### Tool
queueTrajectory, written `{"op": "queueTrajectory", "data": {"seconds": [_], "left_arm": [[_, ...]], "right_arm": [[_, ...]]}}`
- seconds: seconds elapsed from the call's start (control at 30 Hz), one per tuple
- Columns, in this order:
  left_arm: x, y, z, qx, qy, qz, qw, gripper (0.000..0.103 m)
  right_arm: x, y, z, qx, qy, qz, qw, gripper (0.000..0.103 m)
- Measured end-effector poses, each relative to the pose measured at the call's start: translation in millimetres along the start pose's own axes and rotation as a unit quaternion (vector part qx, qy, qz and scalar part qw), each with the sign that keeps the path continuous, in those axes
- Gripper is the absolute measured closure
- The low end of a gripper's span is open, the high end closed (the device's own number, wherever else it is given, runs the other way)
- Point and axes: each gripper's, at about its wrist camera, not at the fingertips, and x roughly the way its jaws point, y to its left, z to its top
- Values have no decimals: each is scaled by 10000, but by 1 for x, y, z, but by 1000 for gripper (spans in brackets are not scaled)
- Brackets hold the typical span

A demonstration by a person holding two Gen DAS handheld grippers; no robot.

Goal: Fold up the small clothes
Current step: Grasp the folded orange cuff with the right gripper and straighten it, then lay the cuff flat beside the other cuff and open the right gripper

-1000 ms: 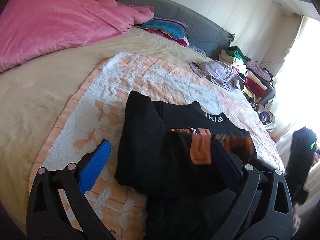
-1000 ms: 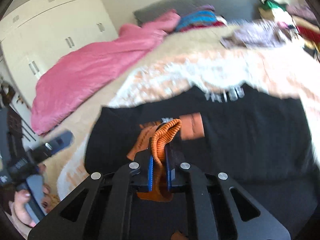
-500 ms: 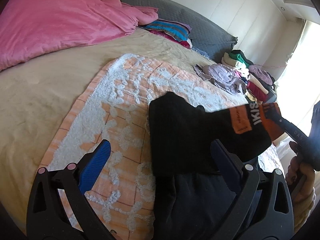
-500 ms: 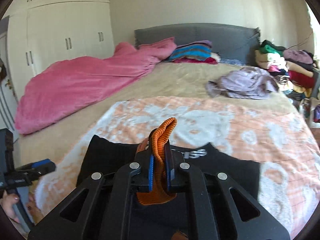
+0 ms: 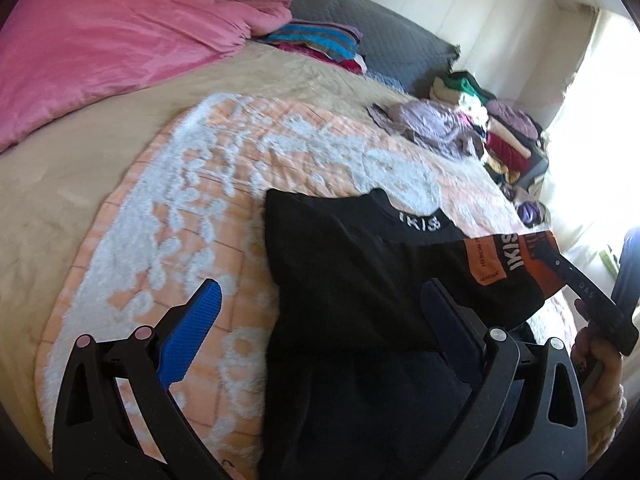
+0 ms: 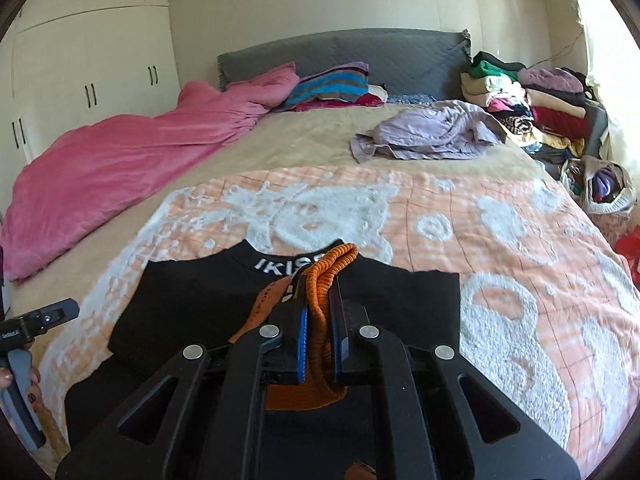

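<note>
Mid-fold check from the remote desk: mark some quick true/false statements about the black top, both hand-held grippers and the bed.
1. The right hand-held gripper is shut on the orange cuff. True.
2. The left hand-held gripper clamps the black top. False: its jaws stand open.
3. The black top lies on a peach blanket. True.
4. The pink duvet covers the black top. False: it lies apart, further up the bed.

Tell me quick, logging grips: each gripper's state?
Left gripper: open, empty.
Right gripper: shut on the black sweater's orange ribbed cuff.
</note>
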Motion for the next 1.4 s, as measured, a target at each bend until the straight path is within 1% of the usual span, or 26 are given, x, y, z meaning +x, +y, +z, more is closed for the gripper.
{"op": "queueTrajectory", "data": {"seconds": [0.13,0.33,0.4,0.47,0.6,0.7,0.73,0.8,0.83,0.87,0.9,0.97,1.0,1.07,1.1,1.17,1.23,1.27,1.33,1.4], "left_arm": [[17,-15,2,204,157,-30,9997,10],[41,-30,3,503,394,19,9980,10],[48,-34,3,590,460,36,9972,10],[54,-35,4,627,510,26,9967,10],[61,-34,5,643,581,32,9962,10],[64,-35,7,640,608,3,9961,10],[64,-35,7,647,614,-1,9960,10],[67,-36,8,665,642,-28,9957,10],[68,-36,8,661,657,-36,9956,10],[70,-36,8,660,672,-51,9955,10],[72,-36,8,663,700,-63,9953,10],[76,-36,7,695,754,-87,9947,11],[77,-37,7,713,782,-86,9943,12],[81,-37,5,747,843,-105,9936,20],[85,-37,3,773,919,-115,9927,22],[90,-36,-1,829,1055,-37,9909,32],[93,-33,-5,860,1129,-4,9899,35],[94,-32,-6,858,1150,-13,9897,35],[93,-28,-7,807,1168,-64,9899,35],[92,-27,-7,810,1172,-93,9898,35]], "right_arm": [[4,-3,-7,-5,60,-61,10000,95],[13,-10,-15,25,193,-153,9997,95],[15,-13,-17,15,248,-253,9994,95],[17,-15,-20,-20,273,-380,9989,95],[21,-20,-24,3,336,-462,9984,94],[24,-22,-26,-17,384,-614,9974,94],[24,-23,-27,13,393,-659,9971,87],[23,-26,-27,29,360,-850,9957,80],[22,-28,-27,38,319,-965,9948,75],[20,-28,-27,90,291,-978,9947,70],[19,-29,-27,150,276,-936,9951,65],[18,-26,-26,167,314,-750,9965,61],[17,-20,-26,76,312,-662,9973,59],[17,-8,-28,-93,356,-521,9980,57],[18,0,-29,-180,396,-336,9985,56],[21,9,-31,-245,509,-49,9984,54],[29,18,-33,-274,701,239,9969,54],[32,20,-34,-289,787,309,9960,54],[42,24,-38,-362,992,314,9939,54],[53,21,-45,-371,1241,151,9915,54]]}}
